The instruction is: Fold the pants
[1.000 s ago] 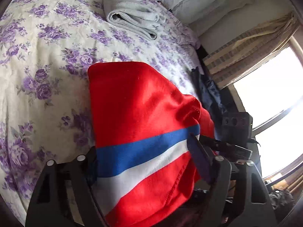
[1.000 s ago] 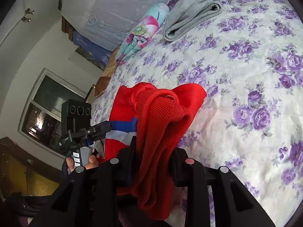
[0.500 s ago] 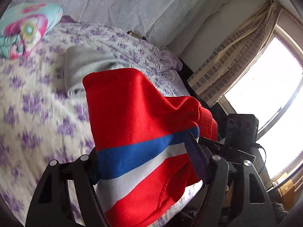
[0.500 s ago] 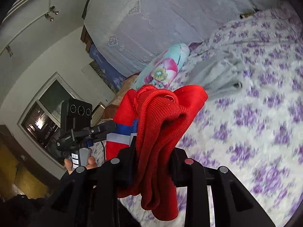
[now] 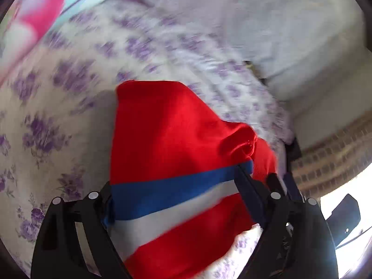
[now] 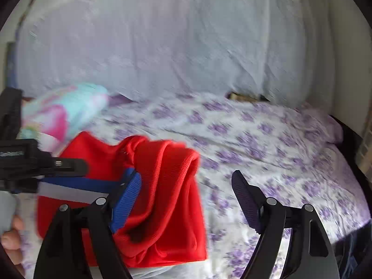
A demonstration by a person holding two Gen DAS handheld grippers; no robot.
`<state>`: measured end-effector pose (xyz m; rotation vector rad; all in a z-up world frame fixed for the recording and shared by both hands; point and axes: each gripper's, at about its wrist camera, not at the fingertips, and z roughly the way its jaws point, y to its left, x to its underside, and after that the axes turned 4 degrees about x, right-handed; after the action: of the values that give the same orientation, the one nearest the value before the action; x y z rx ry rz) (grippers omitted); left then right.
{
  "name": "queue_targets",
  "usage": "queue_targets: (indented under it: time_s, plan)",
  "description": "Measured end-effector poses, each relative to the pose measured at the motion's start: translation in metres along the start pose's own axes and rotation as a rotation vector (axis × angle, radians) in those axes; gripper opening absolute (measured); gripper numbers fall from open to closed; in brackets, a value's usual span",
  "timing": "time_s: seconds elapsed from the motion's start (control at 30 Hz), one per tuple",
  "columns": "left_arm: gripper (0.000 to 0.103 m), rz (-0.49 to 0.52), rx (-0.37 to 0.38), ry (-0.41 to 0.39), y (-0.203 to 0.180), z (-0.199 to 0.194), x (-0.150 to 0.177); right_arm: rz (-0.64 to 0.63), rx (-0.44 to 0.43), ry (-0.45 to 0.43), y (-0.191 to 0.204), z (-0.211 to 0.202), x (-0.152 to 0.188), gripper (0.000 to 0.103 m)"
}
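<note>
The red pants [image 5: 167, 139] with a blue and white stripe are folded into a bundle. In the left wrist view they lie across my left gripper [image 5: 176, 195], whose fingers stand wide apart with the cloth between them, over the flowered bed [image 5: 46, 125]. In the right wrist view the red pants [image 6: 162, 186] hang just left of my right gripper [image 6: 186, 195], which is open; its left finger [image 6: 126, 197] touches the cloth and its right finger [image 6: 246, 200] is bare. The left gripper's body [image 6: 34, 162] shows at the left edge there.
A white padded headboard [image 6: 162, 41] rises behind the bed. A pink and turquoise pillow [image 6: 62, 109] lies at the bed's head on the left. A curtain and bright window [image 5: 337, 174] stand to the right of the bed. The view is motion blurred.
My right gripper has opened and let go of the pants. Both grippers have swung towards the headboard, and the grey folded garment has left view.
</note>
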<state>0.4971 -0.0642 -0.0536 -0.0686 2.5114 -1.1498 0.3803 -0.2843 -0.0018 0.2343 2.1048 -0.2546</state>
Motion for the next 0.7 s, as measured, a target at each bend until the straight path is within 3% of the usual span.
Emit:
queue_targets:
  time_s: [0.07, 0.1, 0.2, 0.27, 0.37, 0.43, 0.57, 0.7]
  plan:
    - [0.079, -0.058, 0.110, -0.027, 0.017, -0.010, -0.004, 0.148, -0.098, -0.047, -0.031, -0.011, 0.004, 0.074]
    - [0.080, -0.036, 0.113, -0.042, 0.014, -0.021, -0.005, 0.181, -0.124, -0.070, -0.042, -0.020, 0.005, 0.074]
    - [0.082, 0.031, 0.094, -0.094, -0.004, -0.067, 0.004, 0.147, -0.174, -0.106, -0.060, -0.067, 0.006, 0.081]
    - [0.089, 0.091, 0.019, -0.154, -0.025, -0.110, 0.026, 0.132, -0.212, -0.120, -0.071, -0.111, 0.010, 0.086]
    - [0.094, 0.259, -0.143, -0.258, -0.070, -0.175, 0.084, 0.105, -0.283, -0.157, -0.089, -0.200, 0.020, 0.091]
    - [0.096, 0.375, -0.185, -0.331, -0.101, -0.223, 0.132, 0.083, -0.313, -0.195, -0.103, -0.258, 0.025, 0.094]
    - [0.098, 0.502, -0.119, -0.479, -0.158, -0.330, 0.226, 0.079, -0.437, -0.272, -0.134, -0.382, 0.032, 0.099]
    - [0.098, 0.599, -0.087, -0.553, -0.207, -0.411, 0.311, 0.033, -0.529, -0.349, -0.156, -0.488, 0.040, 0.099]
